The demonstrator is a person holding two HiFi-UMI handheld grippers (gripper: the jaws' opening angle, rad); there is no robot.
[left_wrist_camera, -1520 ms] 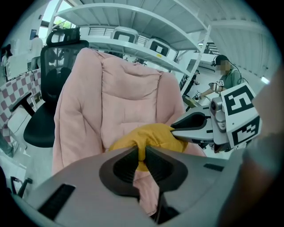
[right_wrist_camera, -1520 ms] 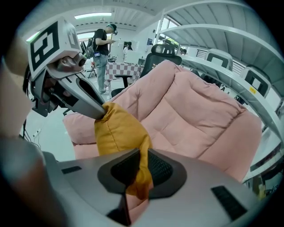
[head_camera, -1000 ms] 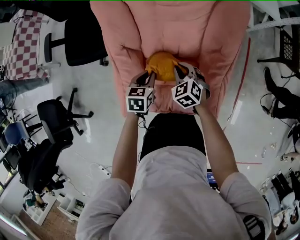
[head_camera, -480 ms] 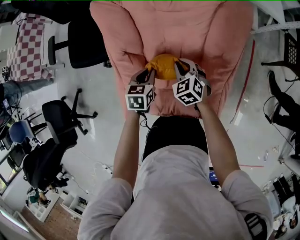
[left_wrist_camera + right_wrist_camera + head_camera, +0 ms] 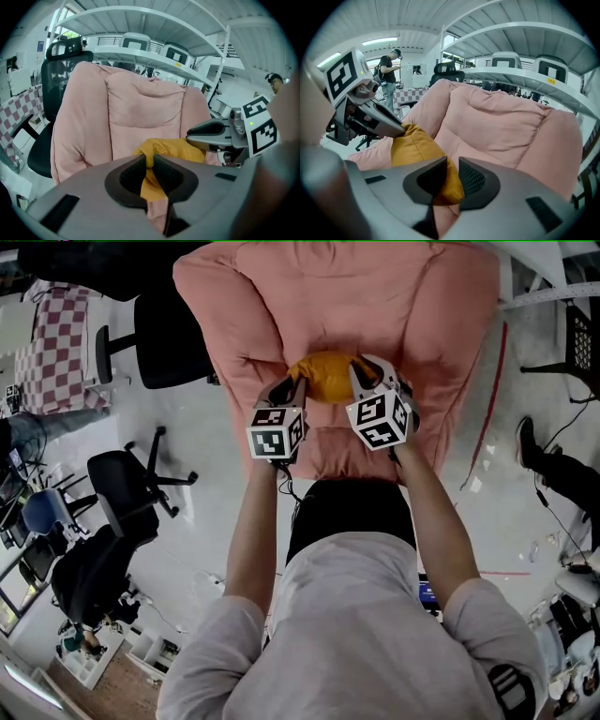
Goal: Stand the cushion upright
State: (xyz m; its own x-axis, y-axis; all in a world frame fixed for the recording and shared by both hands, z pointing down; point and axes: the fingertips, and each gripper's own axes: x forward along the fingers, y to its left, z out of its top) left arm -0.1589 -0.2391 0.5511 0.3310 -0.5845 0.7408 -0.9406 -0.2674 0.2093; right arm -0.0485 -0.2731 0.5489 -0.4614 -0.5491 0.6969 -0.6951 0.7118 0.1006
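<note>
**Evenly held: two tongs pinch one cushion before the chair back**

Up close, the left gripper (image 5: pixel 149 159) has its jaws pressed onto a bunched corner of the mustard-yellow soft fabric cushion (image 5: pixel 326 374), with a fold of cloth squeezed between the dark pads. The right gripper (image 5: pixel 453 161) pinches the opposite corner in the same way, its jaws nearly together around a thicker lump of the filling.

The cushion lies straight ahead of both tongs and spans the gap between them. Its long axis runs side to side, from one gripper to the other, so neither hand is the nearer. It sits low in the pink padded armchair (image 5: pixel 328 296), over the seat and just in front of the foot of the backrest. Whether its underside touches the seat cannot be told.

Standing it up probably calls for both hands to tip it together, so that it rests on its lower edge and leans on the backrest.

Behind the armchair, a white metal shelf rack (image 5: pixel 140 56) carries pale moulded items that are too small to identify. A black office chair (image 5: pixel 131 493) stands well apart on the floor.
</note>
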